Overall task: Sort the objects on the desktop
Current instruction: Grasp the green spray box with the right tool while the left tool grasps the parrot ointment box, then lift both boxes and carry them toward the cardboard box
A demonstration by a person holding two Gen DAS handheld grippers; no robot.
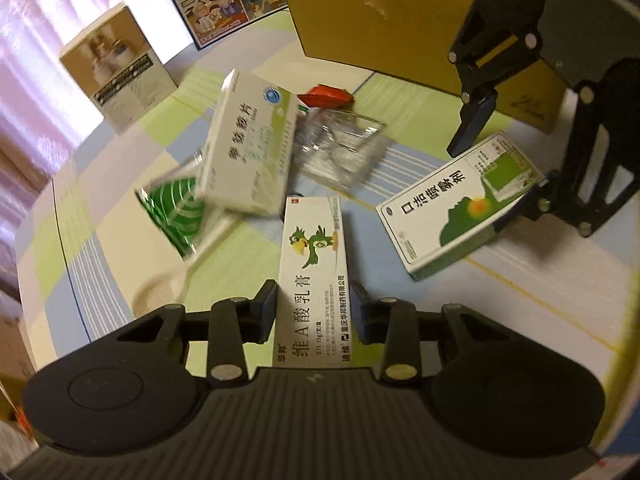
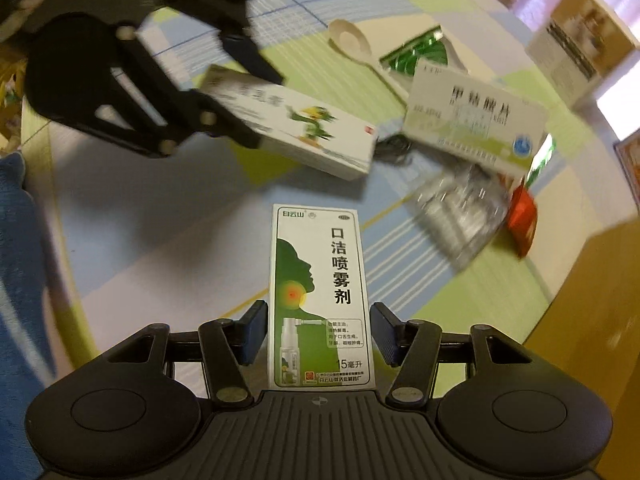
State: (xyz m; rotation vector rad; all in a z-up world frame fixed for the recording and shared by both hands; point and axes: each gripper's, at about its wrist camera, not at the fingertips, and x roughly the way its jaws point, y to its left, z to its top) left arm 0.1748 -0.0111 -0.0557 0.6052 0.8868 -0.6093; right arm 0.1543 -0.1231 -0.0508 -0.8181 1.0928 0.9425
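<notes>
My left gripper straddles the near end of a long white cream box with a green bird; the left pad touches it, the right pad stands a sliver off. My right gripper straddles a green and white mouth-spray box, with small gaps on both sides. In the left wrist view the right gripper sits over the spray box. In the right wrist view the left gripper is around the cream box. A white tablet box leans on the pile.
A clear plastic blister pack, a red packet, a green striped sachet and a white spoon lie on the checked tablecloth. A cardboard box stands behind. A brown-white carton stands far left.
</notes>
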